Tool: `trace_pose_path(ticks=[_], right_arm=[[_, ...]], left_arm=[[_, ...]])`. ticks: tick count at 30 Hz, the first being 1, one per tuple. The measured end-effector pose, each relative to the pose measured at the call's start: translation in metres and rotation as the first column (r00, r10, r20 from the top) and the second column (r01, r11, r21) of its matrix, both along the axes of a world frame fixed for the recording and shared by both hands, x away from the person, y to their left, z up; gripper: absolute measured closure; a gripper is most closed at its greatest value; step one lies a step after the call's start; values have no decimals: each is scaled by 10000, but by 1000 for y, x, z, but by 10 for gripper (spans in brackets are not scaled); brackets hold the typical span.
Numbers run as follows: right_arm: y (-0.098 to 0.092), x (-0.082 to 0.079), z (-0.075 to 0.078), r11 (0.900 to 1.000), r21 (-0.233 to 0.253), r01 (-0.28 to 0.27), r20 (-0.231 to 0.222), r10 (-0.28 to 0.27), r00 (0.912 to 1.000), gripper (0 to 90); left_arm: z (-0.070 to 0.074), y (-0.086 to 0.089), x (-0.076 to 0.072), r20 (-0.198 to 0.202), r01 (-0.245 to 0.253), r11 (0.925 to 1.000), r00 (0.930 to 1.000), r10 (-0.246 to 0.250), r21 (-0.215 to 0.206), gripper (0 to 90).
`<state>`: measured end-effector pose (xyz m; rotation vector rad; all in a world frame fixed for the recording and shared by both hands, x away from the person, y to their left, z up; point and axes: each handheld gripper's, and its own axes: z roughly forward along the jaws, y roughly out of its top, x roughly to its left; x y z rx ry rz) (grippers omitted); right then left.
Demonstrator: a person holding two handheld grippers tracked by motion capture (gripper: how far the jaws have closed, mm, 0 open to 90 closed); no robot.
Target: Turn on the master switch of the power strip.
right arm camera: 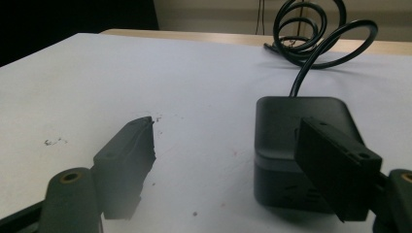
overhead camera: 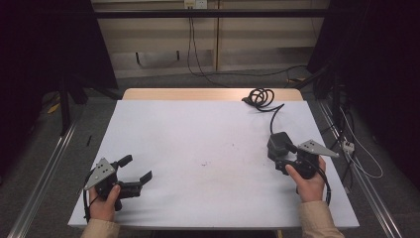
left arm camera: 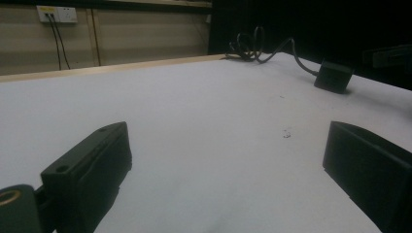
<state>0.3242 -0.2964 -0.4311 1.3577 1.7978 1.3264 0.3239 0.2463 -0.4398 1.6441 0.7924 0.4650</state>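
A black power adapter point(overhead camera: 280, 142) point(right arm camera: 291, 121) lies on the white table point(overhead camera: 198, 139) at the right. Its cable runs back to a coil point(overhead camera: 260, 95) point(right arm camera: 311, 29) near the far edge. My right gripper point(overhead camera: 277, 159) point(right arm camera: 228, 128) is open just in front of the adapter. Its right jaw overlaps the adapter's near side, and its left jaw stands well apart from it. My left gripper point(overhead camera: 138, 167) point(left arm camera: 228, 133) is open at the near left, low over bare table, with nothing between its jaws. From there the adapter point(left arm camera: 334, 76) and the coil point(left arm camera: 250, 46) show far off.
A bare wooden strip point(overhead camera: 198, 94) runs along the table's far edge. Beyond it is a wall with a socket point(left arm camera: 57, 13) and hanging cables. Metal rails and loose cables lie on the floor at both sides. Small dark specks point(overhead camera: 204, 163) mark the table's middle.
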Motion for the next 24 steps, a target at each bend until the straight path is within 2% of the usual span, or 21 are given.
trace_pose_path(ticks=[5, 11, 24], right_arm=[[4, -8, -2, 9997, 42, -227, 56, 227, 9997, 183], [15, -16, -4, 9964, -405, -749, 270, 761, 9967, 158], [15, -33, -7, 9938, -627, -917, 298, 937, 9952, 134]], left_arm=[[0, 0, 0, -6, -17, 10000, 10000, 17, -5, 32], [0, 1, 0, 1, -4, 10000, 10000, 4, -25, 32], [0, 1, 0, -18, -71, 10000, 10000, 71, -51, 32]])
